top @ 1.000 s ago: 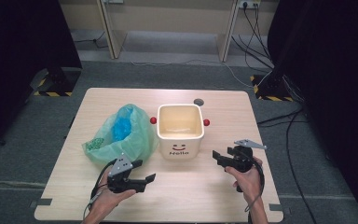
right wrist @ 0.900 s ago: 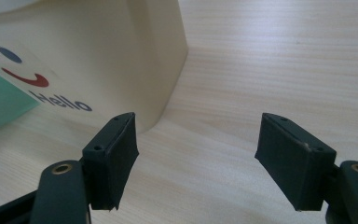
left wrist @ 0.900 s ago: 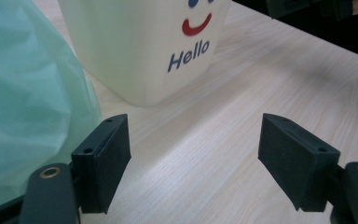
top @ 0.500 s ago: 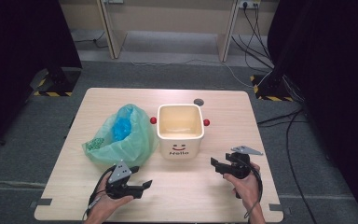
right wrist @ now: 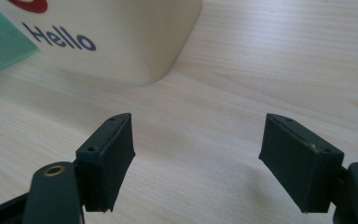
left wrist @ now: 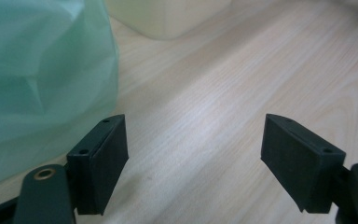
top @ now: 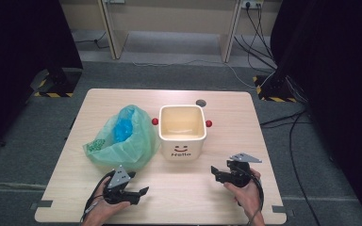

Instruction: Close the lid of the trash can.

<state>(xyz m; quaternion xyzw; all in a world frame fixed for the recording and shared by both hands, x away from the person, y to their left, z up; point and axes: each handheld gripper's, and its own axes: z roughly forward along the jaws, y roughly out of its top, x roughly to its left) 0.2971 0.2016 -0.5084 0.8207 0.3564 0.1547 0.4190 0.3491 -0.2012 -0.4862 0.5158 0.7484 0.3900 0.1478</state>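
Still Short of the Bag: Both Tools Low and Empty

Roughly at the left-centre of the surface [top: 226,197] sits the green bag [top: 122,141], a slack translucent sack with something blue inside and its mouth open upward. It lies against the left side of the cream bin [top: 182,132], the square container printed "Hello" with a red knob on each side. A small dark disc [top: 201,102] lies behind the bin, toward the far edge.

From the bag outward, the left tool [top: 139,195] is the nearer one: the bag lies just ahead of it and slightly to its left, close but apart. In the left gripper view the sack bulges past the left jaw, with bare wood between the jaws. The right tool [top: 215,173] hangs near the bin's front right corner, well apart from the bag, the bin standing between them.

Both tools stand with jaws spread wide and nothing between them; the left's have just been opening a little further.

Judging from this, the left hand has the short, forward reach to the bag, and the right is better placed for the bin
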